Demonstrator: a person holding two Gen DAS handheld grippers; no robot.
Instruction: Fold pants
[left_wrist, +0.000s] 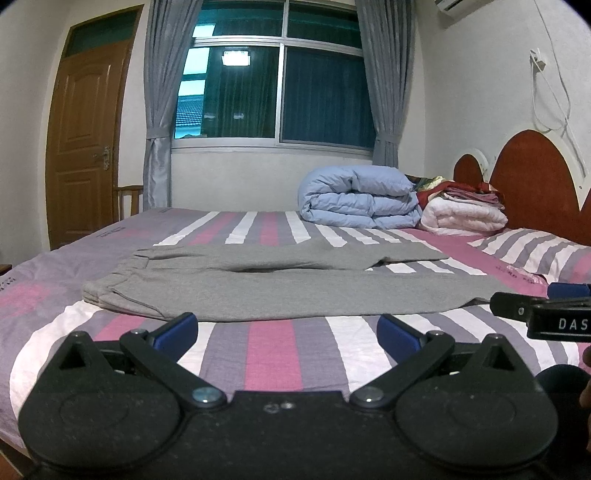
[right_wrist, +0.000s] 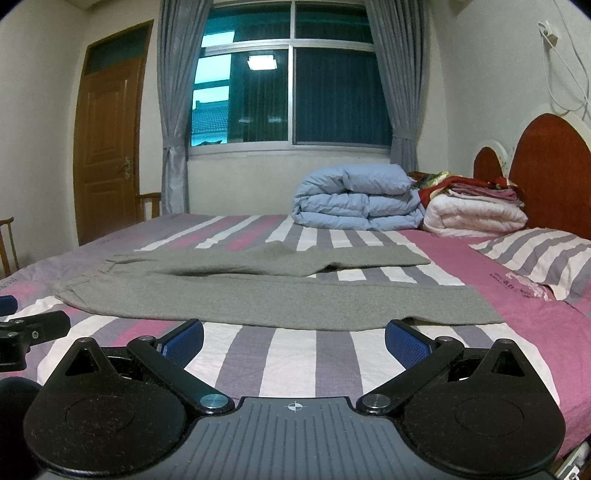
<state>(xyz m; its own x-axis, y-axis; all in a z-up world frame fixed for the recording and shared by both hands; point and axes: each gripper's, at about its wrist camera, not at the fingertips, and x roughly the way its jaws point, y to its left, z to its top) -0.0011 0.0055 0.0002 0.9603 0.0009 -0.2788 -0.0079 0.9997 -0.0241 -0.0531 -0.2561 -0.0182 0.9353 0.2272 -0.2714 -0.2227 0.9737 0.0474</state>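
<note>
Pants (left_wrist: 280, 284) lie flat on striped bed (left_wrist: 273, 354) below curtained window (left_wrist: 280, 81).

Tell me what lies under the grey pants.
The grey pants lie flat on the striped bedsheet, whose stripes show between the legs. Whatever is under the fabric itself is covered. Both grippers, left and right, hover open nearby.

Left wrist view: right gripper (left_wrist: 554, 314) cut by right edge; only part of its black body and 1 blue pad show, jaw spacing not readable. Label truncated at "DAS".

Right wrist view: left gripper (right_wrist: 22, 325) cut by left edge, fingertips mostly out of frame.

Small print on striped bedsheet (left_wrist: 280, 350) too small to read. Pillow (right_wrist: 543, 254) clipped at right. Stacked bedding (right_wrist: 476, 199) partly hidden behind blue duvet (right_wrist: 354, 199).
</note>
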